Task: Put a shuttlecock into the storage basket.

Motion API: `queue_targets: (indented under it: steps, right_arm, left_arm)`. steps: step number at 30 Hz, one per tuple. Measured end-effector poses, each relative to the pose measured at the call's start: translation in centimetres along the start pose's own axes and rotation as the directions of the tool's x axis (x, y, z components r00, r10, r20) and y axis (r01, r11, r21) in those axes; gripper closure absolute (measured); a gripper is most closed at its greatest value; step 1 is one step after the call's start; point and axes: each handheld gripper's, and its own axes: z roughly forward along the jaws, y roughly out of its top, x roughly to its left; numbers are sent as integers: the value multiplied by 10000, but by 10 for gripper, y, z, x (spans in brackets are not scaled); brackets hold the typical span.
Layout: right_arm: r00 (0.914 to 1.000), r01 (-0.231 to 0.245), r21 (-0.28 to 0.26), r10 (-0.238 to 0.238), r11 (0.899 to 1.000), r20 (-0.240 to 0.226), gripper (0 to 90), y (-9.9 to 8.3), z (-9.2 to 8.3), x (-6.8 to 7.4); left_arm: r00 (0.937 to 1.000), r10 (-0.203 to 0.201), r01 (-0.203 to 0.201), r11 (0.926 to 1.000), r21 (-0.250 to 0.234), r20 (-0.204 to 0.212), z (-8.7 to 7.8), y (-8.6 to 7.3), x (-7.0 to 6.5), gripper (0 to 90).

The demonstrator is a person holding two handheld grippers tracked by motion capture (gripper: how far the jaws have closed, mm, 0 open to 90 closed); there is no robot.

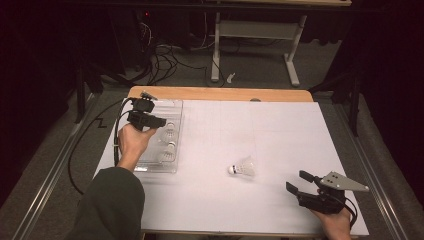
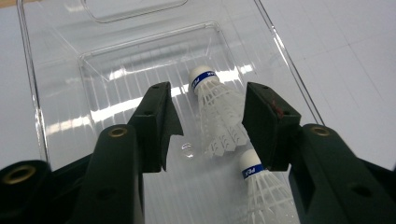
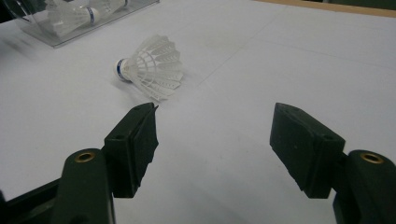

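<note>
A clear plastic tray (image 1: 150, 167) stands at the table's left with white shuttlecocks (image 1: 171, 146) lying in it. My left gripper (image 1: 161, 121) hovers over the tray, open. In the left gripper view one shuttlecock (image 2: 217, 112) lies on the tray (image 2: 56, 70) floor between the spread jaws of the left gripper (image 2: 208, 109), and a second shuttlecock (image 2: 266, 196) lies just behind it. A loose shuttlecock (image 1: 243, 167) rests on its side mid-table. My right gripper (image 1: 296, 180) sits at the front right, open and empty. The right gripper (image 3: 215, 133) points toward the loose shuttlecock (image 3: 152, 67), a short way from it.
A white sheet (image 1: 260, 125) covers the tabletop, with a wooden edge (image 1: 220, 93) showing at the far side. The left gripper's black cable (image 1: 117, 135) loops off the table's left side. Beyond the table are floor cables (image 1: 165, 62) and a white stand (image 1: 255, 35).
</note>
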Motion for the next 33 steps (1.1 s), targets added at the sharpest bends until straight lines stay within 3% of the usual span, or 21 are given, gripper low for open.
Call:
queue_targets:
  steps: [8, 14, 17, 33]
  right_arm:
    - [10000, 1, -6, -1, 10000, -8, 323, 0, 0, 0]
    - [10000, -2, -1, 2, 10000, 3, 323, 0, 0, 0]
    - [10000, 0, 6, 0, 10000, 2, 323, 0, 0, 0]
    - [10000, -31, -1, 31, 10000, 5, 323, 0, 0, 0]
  left_arm:
    - [9998, 88, -93, 9996, -281, -203, -5, -5, -6, 444]
    - [9999, 116, -118, 9985, -536, -43, -10, -9, -8, 416]
    - [9999, 113, -109, 9971, -752, 49, -14, -12, -10, 412]
    - [9983, 484, -456, 9955, -826, 313, -25, -19, -21, 419]
